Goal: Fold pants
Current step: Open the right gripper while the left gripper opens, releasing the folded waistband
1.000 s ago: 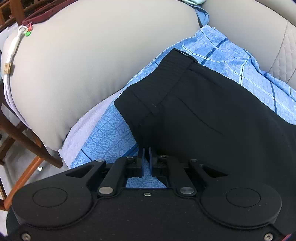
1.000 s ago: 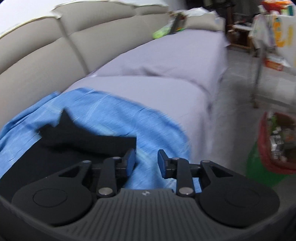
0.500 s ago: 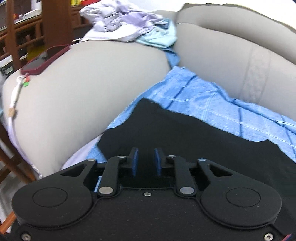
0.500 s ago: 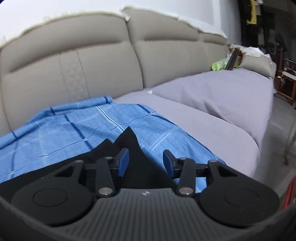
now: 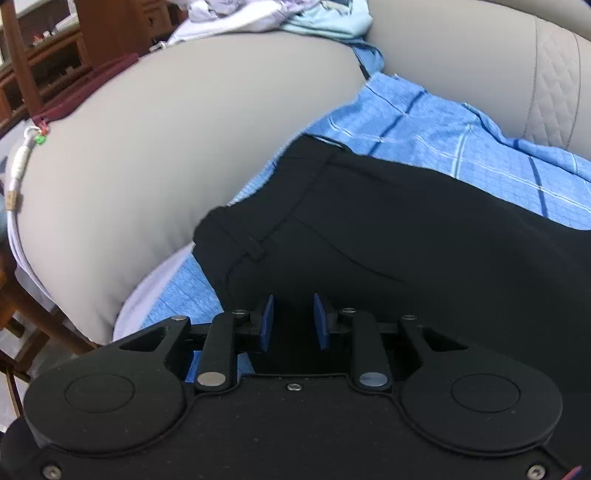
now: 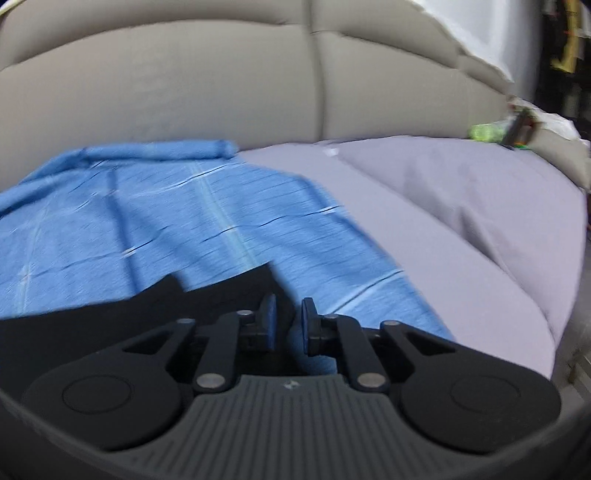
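Note:
Black pants [image 5: 406, 229] lie flat on a blue checked cloth [image 5: 461, 136] spread over the sofa seat. Their waistband end, with a belt loop, points toward the sofa arm in the left wrist view. My left gripper [image 5: 293, 319] is open and empty, just above the pants near the waistband's lower corner. In the right wrist view the leg end of the pants [image 6: 155, 314] lies on the blue cloth [image 6: 184, 214]. My right gripper [image 6: 288, 323] is open with a narrow gap, empty, at the edge of the leg end.
The beige sofa arm [image 5: 166, 147] rises left of the waistband, with a pile of clothes [image 5: 266, 14] on top and a dark red item [image 5: 85, 96] on its edge. Beige backrest [image 6: 258, 74] behind. Grey-lilac seat cover [image 6: 461, 221] stretches right. Wooden furniture [image 5: 22, 55] stands far left.
My left gripper went from shut to open, letting go of the waistband, and now sits low over the pants. My right gripper turned toward the backrest and its gap narrowed.

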